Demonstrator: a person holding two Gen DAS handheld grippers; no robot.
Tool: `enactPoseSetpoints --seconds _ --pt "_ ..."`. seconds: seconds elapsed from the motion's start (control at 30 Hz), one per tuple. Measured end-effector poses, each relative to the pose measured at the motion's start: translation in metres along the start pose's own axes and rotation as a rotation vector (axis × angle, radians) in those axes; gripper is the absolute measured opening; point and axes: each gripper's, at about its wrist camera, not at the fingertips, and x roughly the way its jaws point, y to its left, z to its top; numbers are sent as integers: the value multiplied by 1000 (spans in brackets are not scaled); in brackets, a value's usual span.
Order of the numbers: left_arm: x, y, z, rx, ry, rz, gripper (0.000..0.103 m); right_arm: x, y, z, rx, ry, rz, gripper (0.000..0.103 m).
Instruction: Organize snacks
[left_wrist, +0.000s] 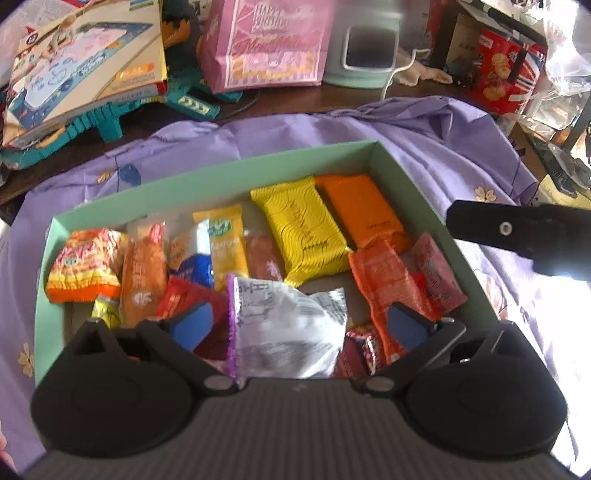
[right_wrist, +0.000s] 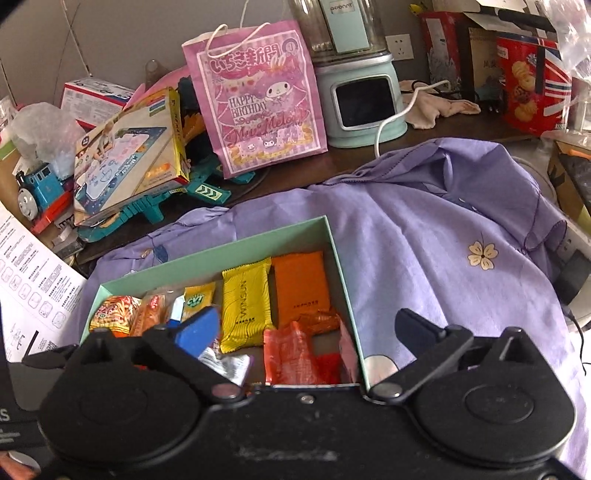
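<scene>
My left gripper (left_wrist: 301, 323) stood wide over the near end of the green box (left_wrist: 229, 168), a silver packet (left_wrist: 288, 332) lying loose between its fingers, unpressed. My right gripper (right_wrist: 308, 332) was just as wide, straddling the box's right wall with nothing gripped. Both bodies hid the box's near edge and the snacks there. A yellow bar (left_wrist: 299, 229) and an orange bar (left_wrist: 362, 210) lay in the far right corner. The box sat on a rumpled purple cloth (right_wrist: 424, 229); past its far edge the dark table was cluttered, a pink gift bag (right_wrist: 258, 99) standing there.
</scene>
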Motion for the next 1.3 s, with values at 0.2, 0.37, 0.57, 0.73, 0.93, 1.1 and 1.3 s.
enactPoseSetpoints --seconds 0.2,0.37,0.57,0.73,0.93,1.1,1.3 --pt "-7 3 -5 -6 2 -2 103 -4 4 -5 -5 15 2 103" --pt "-23 5 -9 -9 -15 2 103 -14 11 -8 -25 13 8 103" --pt "-45 10 -21 -22 -34 9 103 -34 25 -17 -52 5 12 103" --pt "-66 16 -39 -28 -45 10 103 -52 34 -27 -71 6 13 103" --pt "-87 26 -68 -29 -42 20 103 -70 40 -46 -94 32 6 103" --pt "-98 38 -93 -35 -32 43 103 -78 44 -67 -110 70 -7 103" --pt "-103 58 -121 -64 -4 89 103 -75 45 -92 -122 134 -25 103"
